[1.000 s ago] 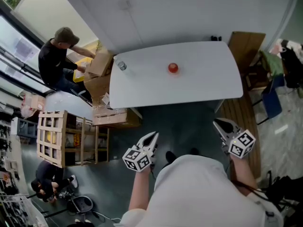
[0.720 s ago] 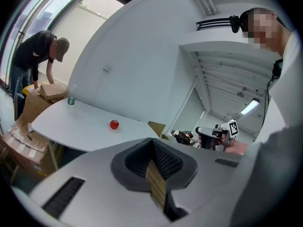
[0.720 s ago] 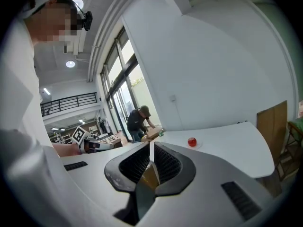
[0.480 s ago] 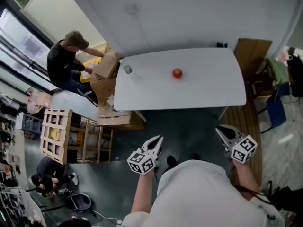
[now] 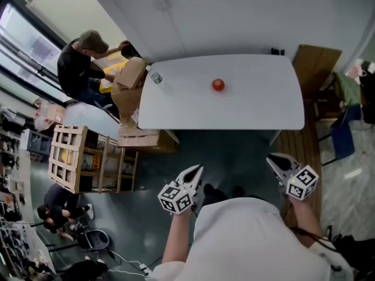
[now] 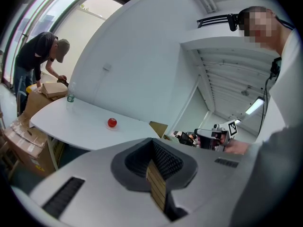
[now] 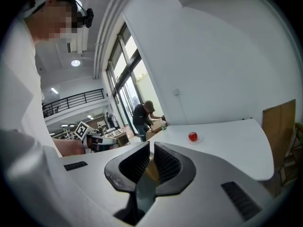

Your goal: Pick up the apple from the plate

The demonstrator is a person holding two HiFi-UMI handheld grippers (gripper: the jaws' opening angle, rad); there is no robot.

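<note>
A red apple (image 5: 218, 85) sits on a small pale plate (image 7: 198, 139) near the middle of a white table (image 5: 252, 110). It shows small in the left gripper view (image 6: 112, 122) and in the right gripper view (image 7: 192, 136). Both grippers hang well short of the table, over the dark floor near my body. My left gripper (image 5: 197, 171) is shut with nothing in it, its pads meeting (image 6: 152, 144). My right gripper (image 5: 271, 158) also looks shut and empty, with its jaws all but touching (image 7: 151, 146).
A water bottle (image 5: 154, 78) stands at the table's left corner. Beside that end a person (image 5: 79, 69) bends over cardboard boxes (image 5: 132, 78). A wooden crate (image 5: 67, 163) stands lower left. A wooden board (image 5: 316, 60) and a blue chair (image 5: 340, 130) flank the table's right end.
Both grippers have drifted slightly toward the table and stay shut. The person at the boxes has shifted position. The apple has not moved.
</note>
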